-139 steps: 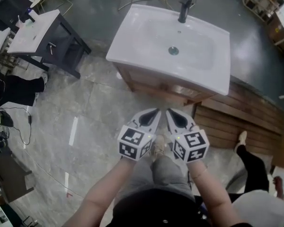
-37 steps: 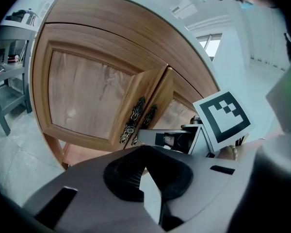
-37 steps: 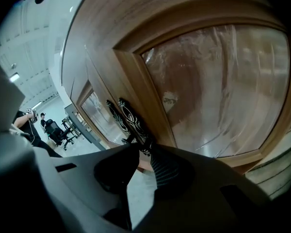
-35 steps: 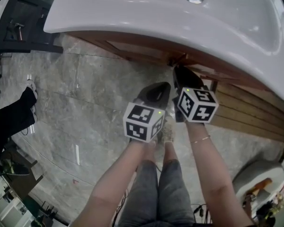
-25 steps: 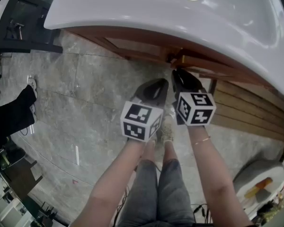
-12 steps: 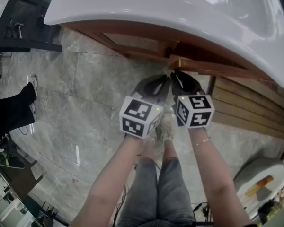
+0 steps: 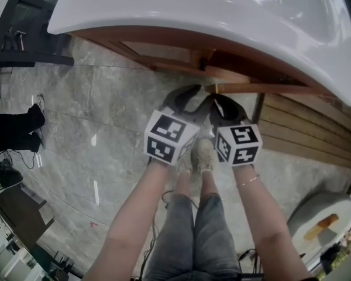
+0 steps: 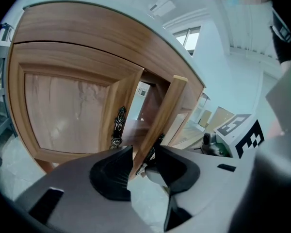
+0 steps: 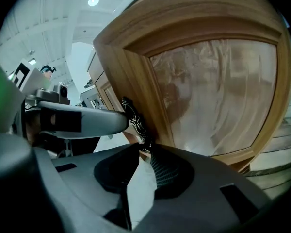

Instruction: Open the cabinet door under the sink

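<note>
Under the white sink (image 7: 164,10), the wooden cabinet's right door (image 7: 263,88) stands partly swung out; the left door (image 8: 72,110) is closed, its ornate dark handle (image 8: 119,127) free. My right gripper (image 9: 144,152) is shut on the lower end of the right door's handle (image 9: 135,120). In the head view that right gripper (image 7: 221,101) is at the door's free edge. My left gripper (image 7: 193,95) is close beside it. In its own view the left gripper (image 8: 143,152) has its jaws opening, the open door's edge (image 8: 162,115) standing in the gap.
Wooden slats (image 7: 304,139) run along the floor at the right of the cabinet. A dark table (image 7: 23,34) stands at the upper left. My own legs and shoes (image 7: 199,154) are below the grippers. Another person's dark-clothed leg (image 7: 11,127) is at the left.
The right door has swung further out towards me with the right gripper on its handle. The left gripper has closed in beside the right one and its jaws have parted.
</note>
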{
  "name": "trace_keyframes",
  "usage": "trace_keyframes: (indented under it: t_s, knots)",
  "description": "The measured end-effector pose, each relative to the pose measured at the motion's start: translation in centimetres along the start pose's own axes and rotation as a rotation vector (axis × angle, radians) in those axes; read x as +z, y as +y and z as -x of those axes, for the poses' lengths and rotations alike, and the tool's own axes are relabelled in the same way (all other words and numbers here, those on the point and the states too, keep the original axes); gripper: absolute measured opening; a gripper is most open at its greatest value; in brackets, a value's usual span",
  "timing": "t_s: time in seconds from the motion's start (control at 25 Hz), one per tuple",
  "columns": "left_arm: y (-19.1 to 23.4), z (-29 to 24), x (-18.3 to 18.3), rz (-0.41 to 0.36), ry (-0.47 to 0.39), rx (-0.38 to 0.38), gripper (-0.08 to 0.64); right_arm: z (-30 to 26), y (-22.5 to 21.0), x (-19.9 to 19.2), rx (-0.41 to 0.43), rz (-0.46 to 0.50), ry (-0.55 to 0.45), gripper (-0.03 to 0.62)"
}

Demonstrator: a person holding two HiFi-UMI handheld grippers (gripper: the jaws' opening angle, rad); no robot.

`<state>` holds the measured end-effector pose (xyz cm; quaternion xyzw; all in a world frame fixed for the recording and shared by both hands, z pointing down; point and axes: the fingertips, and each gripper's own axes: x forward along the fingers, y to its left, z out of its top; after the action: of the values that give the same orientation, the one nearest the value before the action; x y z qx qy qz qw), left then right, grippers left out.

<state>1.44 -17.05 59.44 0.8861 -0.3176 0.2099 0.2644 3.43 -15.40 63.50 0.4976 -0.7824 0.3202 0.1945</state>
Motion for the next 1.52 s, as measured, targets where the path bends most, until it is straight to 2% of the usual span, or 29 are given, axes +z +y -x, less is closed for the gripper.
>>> trace_keyframes:
  t_s: [0.32,0.48,0.84,0.92,0.96,1.08,1.24,1.36,1.52]
  knots:
    - [-0.9,0.2,-0.1,-0.118,0.028,-0.122,0.140,0.7,0.2,-0.6,0.011,-0.010,0.003,0.083]
    - [-1.7,0.5,0.0,-0.133,0.025,-0.178,0.208,0.9,0.2,-0.8,0.010,-0.019,0.004,0.084]
    - [-3.4,-0.8,0.3,-0.200,0.051,-0.282,0.212,1.7,0.4,-1.5,0.015,-0.022,0.010,0.084]
    - [-3.9,-0.8,0.5,-0.196,0.039,-0.300,0.200,1.9,0.5,-1.7,0.015,-0.028,0.013,0.084]
    - [-4.1,-0.6,0.5,-0.189,0.028,-0.307,0.169,1.9,0.5,-1.8,0.014,-0.033,0.014,0.084]
    - [-4.3,-0.4,0.5,-0.172,0.012,-0.310,0.166,2.1,0.6,-2.0,0.011,-0.041,0.013,0.084]
    - [-5.1,-0.1,0.1,-0.206,0.037,-0.316,0.156,2.8,0.5,-2.5,0.000,-0.075,0.010,0.084]
    - [-5.9,0.4,-0.6,-0.185,0.045,-0.349,0.156,3.5,0.7,-3.2,-0.018,-0.103,0.009,0.084]
    - [-6.7,0.7,-1.3,-0.177,0.051,-0.347,0.156,4.3,0.5,-4.2,-0.041,-0.146,0.009,0.086]
